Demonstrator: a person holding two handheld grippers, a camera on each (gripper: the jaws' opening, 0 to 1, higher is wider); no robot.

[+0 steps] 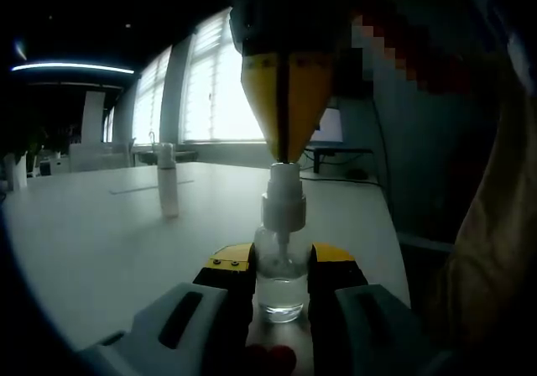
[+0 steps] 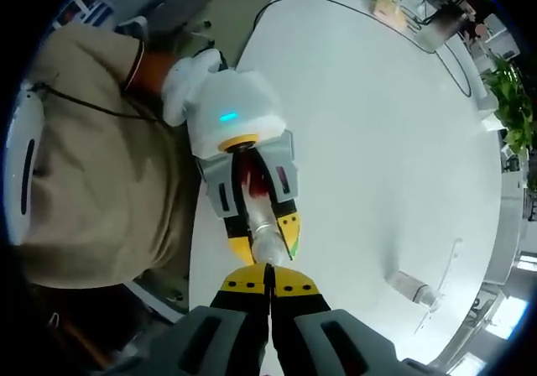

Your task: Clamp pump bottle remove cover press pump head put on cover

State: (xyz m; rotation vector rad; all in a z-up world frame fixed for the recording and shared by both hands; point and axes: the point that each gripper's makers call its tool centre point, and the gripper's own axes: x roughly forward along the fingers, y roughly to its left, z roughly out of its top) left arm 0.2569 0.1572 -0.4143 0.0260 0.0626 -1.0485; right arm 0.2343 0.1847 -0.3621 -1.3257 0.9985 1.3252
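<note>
Count, left gripper view: one clear plastic pump bottle with a white pump head [image 1: 281, 258]; one translucent cylindrical cover [image 1: 168, 191], standing apart on the table; one white table [image 1: 101, 250].

Claws: two in all. One left claw [image 1: 281, 279], grey with yellow-tipped jaws, two jaws counted, one on each side of the bottle. One right claw [image 1: 287, 154], yellow jaws pressed together over the pump head.

Right gripper view: same two claws, left claw [image 2: 270, 240] and right claw [image 2: 269, 285]; same one bottle [image 2: 267, 240]; same one cover [image 2: 413, 288], lying near the table edge.

Monitors at the far end of the table: one lit screen [image 1: 329, 128].

Persons: one, in a tan garment [image 2: 92, 149].
</note>
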